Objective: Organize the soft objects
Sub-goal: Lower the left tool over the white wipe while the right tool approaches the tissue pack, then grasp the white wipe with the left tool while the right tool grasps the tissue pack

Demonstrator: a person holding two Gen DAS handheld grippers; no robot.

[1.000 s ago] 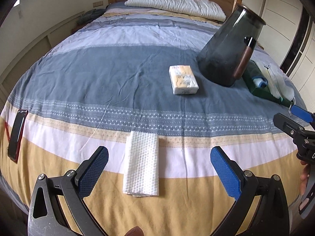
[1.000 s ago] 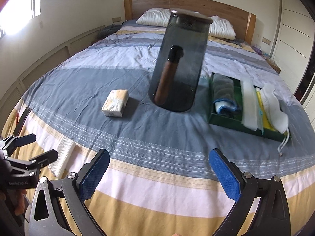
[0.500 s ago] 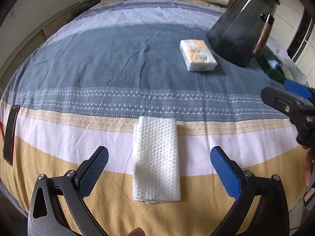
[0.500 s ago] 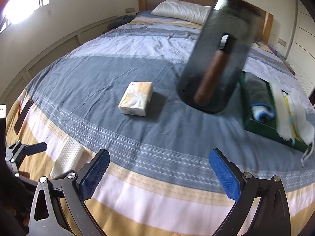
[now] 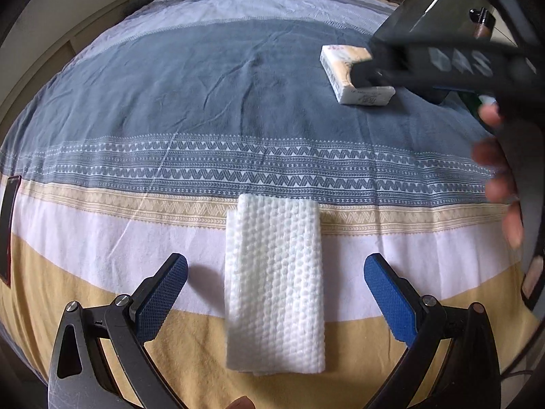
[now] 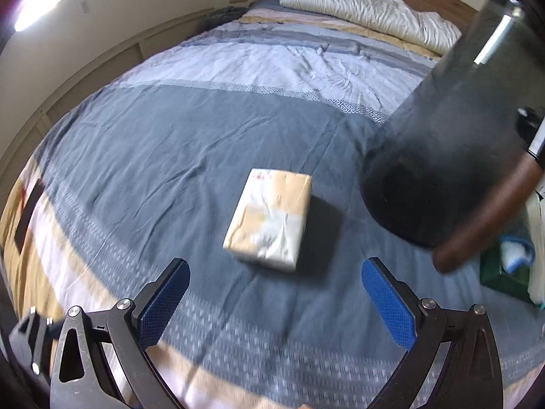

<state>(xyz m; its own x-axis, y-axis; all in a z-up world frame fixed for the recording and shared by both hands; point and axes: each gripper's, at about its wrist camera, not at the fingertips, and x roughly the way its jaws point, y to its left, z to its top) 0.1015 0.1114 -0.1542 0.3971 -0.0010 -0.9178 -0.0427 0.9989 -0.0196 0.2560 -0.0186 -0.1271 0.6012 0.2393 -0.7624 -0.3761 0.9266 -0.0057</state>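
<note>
A folded white textured cloth [image 5: 274,283] lies on the bedspread near the front edge. My left gripper [image 5: 276,289] is open, low over it, with one finger on each side. A wrapped tissue pack [image 6: 270,216] lies on the blue band of the bed, just ahead of my open, empty right gripper [image 6: 276,293]. The pack also shows in the left wrist view [image 5: 354,75], partly hidden by the blurred right gripper [image 5: 442,64] passing over it. A green tray [image 6: 504,272] with folded cloths sits at the far right.
A tall dark glass jug [image 6: 453,143] with a brown handle stands right of the tissue pack, close to the tray. A dark flat phone-like thing [image 5: 8,225] lies at the bed's left edge. A pillow [image 6: 368,13] lies at the headboard.
The left gripper has moved forward and down over the white cloth. The right gripper has swung left and forward toward the tissue pack and now crosses the left wrist view.
</note>
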